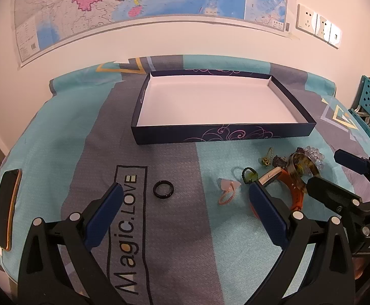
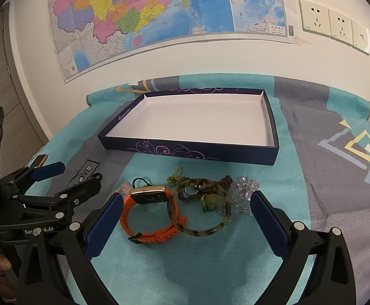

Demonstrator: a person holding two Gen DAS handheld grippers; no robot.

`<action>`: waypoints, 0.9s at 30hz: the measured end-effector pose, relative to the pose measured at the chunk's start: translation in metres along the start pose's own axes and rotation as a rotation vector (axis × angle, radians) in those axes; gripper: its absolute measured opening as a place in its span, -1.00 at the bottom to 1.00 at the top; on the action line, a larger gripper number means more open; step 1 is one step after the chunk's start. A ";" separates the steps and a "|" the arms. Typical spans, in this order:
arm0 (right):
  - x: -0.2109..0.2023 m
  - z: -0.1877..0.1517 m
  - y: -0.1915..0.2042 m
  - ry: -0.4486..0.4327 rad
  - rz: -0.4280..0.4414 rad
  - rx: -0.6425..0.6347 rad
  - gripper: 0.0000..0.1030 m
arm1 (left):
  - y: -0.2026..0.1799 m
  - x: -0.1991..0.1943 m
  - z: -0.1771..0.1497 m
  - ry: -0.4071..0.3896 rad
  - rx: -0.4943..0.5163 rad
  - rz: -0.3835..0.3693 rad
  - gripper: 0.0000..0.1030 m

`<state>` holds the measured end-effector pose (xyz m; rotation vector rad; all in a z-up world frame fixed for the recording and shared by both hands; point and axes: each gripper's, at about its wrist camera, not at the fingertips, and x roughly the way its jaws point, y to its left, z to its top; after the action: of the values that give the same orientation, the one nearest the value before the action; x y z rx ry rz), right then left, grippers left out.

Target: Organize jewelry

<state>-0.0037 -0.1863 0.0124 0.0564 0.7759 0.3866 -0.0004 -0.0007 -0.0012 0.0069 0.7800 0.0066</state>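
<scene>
both the left claw (image 1: 185,198) and right claw (image 2: 186,204) gape wide, empty, above jewelry before the navy box (image 2: 159,150).

both wrist views angled down, near, sharing box (image 1: 223,137) (image 2: 185,150)

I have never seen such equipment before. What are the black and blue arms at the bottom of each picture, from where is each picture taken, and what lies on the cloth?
A person holds two hand-held grasping tools; no robot arm is present. Each picture comes from a camera on one tool, looking forward along its two blue-padded fingers. The left tool points toward a black ring. The right tool points toward a pile: an orange watch, a mottled bangle, clear beads. Both tools stand wide open and hold nothing. Behind lies a dark blue box, with nothing inside. A phone lies on the cloth at the left.
</scene>
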 end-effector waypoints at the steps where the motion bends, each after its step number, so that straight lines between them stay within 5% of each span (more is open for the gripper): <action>1: 0.000 0.000 0.000 -0.002 0.001 0.003 0.88 | 0.000 0.000 0.000 0.000 0.001 0.000 0.89; 27: 0.001 -0.001 -0.001 0.005 0.009 0.006 0.88 | -0.005 0.001 0.001 0.003 0.007 0.002 0.89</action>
<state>-0.0029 -0.1867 0.0108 0.0645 0.7819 0.3932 0.0014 -0.0059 -0.0012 0.0142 0.7827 0.0059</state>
